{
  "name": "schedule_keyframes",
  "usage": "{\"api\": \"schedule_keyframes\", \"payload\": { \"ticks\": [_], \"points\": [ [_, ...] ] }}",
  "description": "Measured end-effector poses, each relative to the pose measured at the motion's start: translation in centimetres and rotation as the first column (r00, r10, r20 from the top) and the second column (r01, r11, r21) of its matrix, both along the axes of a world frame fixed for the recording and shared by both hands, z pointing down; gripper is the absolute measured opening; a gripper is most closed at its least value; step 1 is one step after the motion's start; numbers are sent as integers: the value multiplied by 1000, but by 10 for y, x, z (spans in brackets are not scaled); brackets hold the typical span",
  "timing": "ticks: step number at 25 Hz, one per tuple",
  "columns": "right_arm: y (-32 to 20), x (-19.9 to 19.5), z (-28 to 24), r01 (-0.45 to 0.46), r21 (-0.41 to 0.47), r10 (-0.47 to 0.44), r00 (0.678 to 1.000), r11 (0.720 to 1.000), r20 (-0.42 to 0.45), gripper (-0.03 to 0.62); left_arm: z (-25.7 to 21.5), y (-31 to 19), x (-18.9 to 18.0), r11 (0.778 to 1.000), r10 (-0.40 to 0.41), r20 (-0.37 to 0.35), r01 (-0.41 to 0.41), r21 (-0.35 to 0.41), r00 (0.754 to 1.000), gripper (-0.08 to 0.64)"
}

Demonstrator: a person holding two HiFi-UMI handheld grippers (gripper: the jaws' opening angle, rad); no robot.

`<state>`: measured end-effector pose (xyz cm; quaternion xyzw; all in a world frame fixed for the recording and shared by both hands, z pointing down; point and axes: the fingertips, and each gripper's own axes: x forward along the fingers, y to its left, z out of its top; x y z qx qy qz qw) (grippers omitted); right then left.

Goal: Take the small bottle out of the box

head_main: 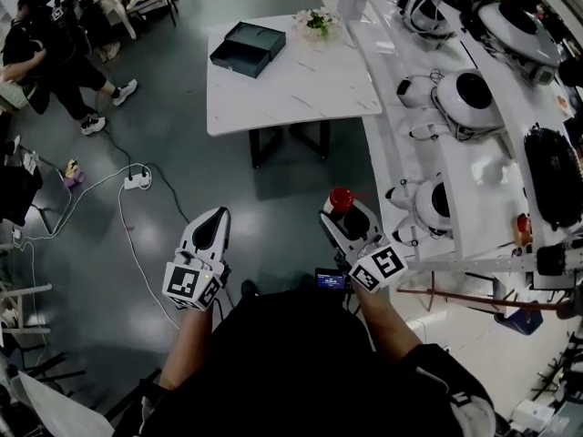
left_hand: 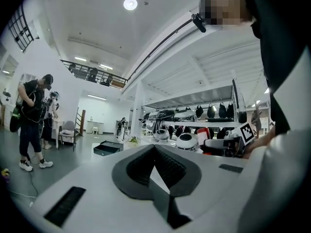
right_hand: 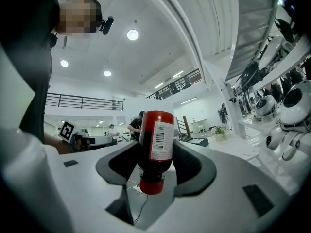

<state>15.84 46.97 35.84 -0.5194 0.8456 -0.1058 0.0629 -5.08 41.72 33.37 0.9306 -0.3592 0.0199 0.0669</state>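
R gripper (right_hand: 156, 152): jaws clamped on the small bottle (right_hand: 155, 140), pads pressing both sides of the body. Bottle is dark red w/ a white barcode label. Its red cap (right_hand: 151, 186) points back toward the cam and its other end sticks out past the jaw tips. In head view I see only its red round end, right over the R gripper, which is held up in front of the person's torso, over dark floor.

L gripper (left_hand: 155, 146): jaws pressed together at the tips, nothing between them. It is held level w/ the R one, well apart from it, also over bare floor. Marker cube on each: L (head_main: 191, 285), R (head_main: 381, 267).

Box (head_main: 248, 48): dark, rectangular, sits near the far-left corner of the white table (head_main: 301, 89), well away from both grippers. So the bottle is out of the box and in the air. Can't tell from here if the box lid is open. Small flower bunch (head_main: 317, 23) is on the same table, just beside the box to its right.

Right side of head view: white shelves (head_main: 474, 208) w/ round white and black units on them. Top left: a person in dark clothes (head_main: 46, 53). On the floor there's a white power strip (head_main: 137, 180) w/ a cable trailing from it.
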Motion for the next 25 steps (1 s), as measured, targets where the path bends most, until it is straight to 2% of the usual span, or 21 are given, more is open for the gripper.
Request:
{"api": "schedule_keyframes", "payload": {
  "ticks": [4, 11, 21, 25],
  "points": [
    [-18, -18, -14, 21, 18, -20, 999, 1000, -29, 238, -6, -7, -15, 1000, -7, -32, 7, 8, 999, 15],
    [-20, -28, -35, 19, 43, -17, 999, 999, -49, 238, -11, -6, -21, 1000, 22, -61, -22, -1, 998, 15],
    [1, -9, -23, 24, 2, -24, 999, 1000, -49, 238, -6, 12, 3, 998, 68, -52, -69, -15, 996, 15],
    [-1, -3, -26, 31, 15, -31, 998, 999, -52, 238, -8, 14, 10, 997, 71, -46, -72, -21, 996, 15]
  ]
}}
